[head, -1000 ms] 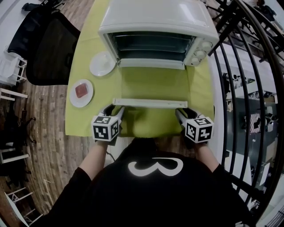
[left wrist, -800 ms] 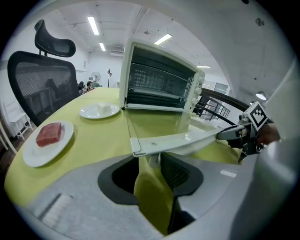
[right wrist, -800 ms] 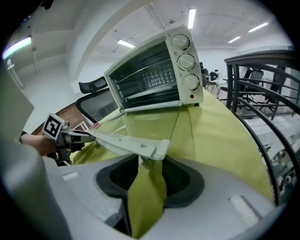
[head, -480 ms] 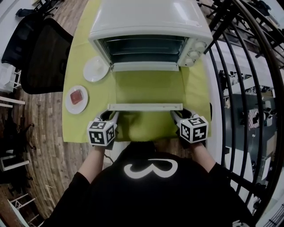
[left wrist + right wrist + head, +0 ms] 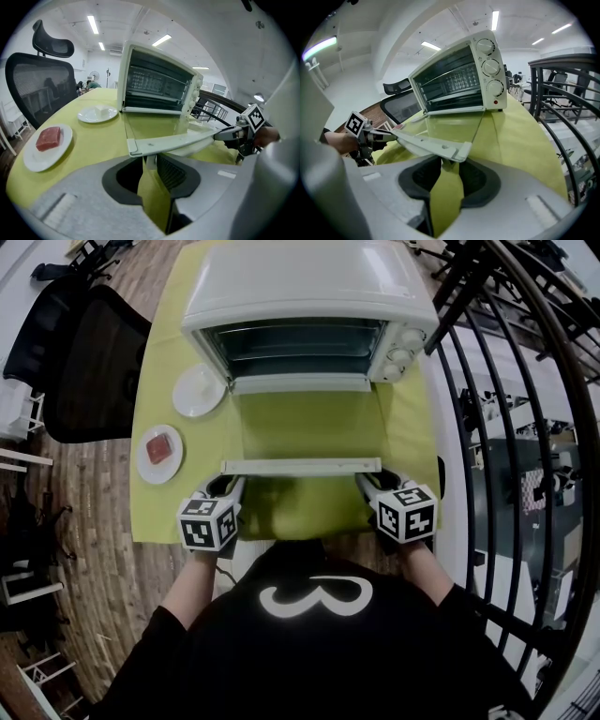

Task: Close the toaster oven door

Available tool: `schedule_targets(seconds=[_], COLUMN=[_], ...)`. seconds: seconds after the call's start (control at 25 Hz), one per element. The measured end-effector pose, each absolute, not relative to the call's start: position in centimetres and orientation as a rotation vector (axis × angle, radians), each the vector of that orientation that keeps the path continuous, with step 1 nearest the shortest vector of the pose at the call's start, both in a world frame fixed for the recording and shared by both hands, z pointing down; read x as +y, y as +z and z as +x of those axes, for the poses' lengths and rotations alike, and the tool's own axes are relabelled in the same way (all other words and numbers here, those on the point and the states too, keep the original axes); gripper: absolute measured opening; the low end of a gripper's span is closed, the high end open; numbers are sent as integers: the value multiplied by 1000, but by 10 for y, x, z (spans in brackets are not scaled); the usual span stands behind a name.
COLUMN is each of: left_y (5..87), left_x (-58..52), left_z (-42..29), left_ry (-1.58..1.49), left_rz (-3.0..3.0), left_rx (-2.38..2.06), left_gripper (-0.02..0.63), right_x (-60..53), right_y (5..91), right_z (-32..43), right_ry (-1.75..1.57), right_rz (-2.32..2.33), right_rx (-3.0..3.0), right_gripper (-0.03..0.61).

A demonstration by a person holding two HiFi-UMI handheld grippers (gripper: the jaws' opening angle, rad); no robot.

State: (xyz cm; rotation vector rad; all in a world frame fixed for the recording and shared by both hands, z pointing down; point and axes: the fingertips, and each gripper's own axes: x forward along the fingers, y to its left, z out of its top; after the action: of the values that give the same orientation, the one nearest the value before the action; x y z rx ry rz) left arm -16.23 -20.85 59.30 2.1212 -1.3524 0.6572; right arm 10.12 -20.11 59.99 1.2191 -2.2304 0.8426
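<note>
Presently, in the head view, the toaster oven point(image 5: 309, 282) is seen at the far end of the bench point(image 5: 159, 507), which is spread with a green cloth. Its door point(image 5: 309, 423) lies swung fully down and level, with the handle bar point(image 5: 300, 466) nearest the person. The left tool point(image 5: 228, 487) is set at the bar's left end and the right tool point(image 5: 367, 484) at its right end. A white plate point(image 5: 199, 390) and a plate with a red block point(image 5: 159, 454) stand left of the door, apart from it.

In the left gripper view, the bar's end is seen across the tool's tips, with a white stem under it between the jaws. The jaws have just been closing and stand half narrowed round it; no firm press is shown yet.

In the right gripper view, the bar's other end is framed likewise, the jaws having just been closing and standing somewhat wider.

Both grips are best completed before any lift. The bar should then be raised evenly at both ends, along the hinge's arc, so that the door is not twisted. A gentle final press is advised, since the oven might slide on the cloth.
</note>
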Motion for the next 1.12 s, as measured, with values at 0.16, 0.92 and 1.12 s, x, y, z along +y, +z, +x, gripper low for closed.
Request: schedule_targets(seconds=[0.16,0.92,1.12], left_y=[582,521,503], left_x=[-208,-218,-225], left_z=[-162,-162,-162], left_ry=[648,539,507], left_rz=[2133,2193,2211], left_rx=[-1369,-1415,-1429], left_gripper=[101,103,102], right_x=[-202,-213,-219], right_y=[589,528,511], right_z=[101,102,102], right_ry=[827,748,738], right_rz=[1215,1278,1308], right_rx=[-2251,-2333,-2362], right_gripper=[123,107,107])
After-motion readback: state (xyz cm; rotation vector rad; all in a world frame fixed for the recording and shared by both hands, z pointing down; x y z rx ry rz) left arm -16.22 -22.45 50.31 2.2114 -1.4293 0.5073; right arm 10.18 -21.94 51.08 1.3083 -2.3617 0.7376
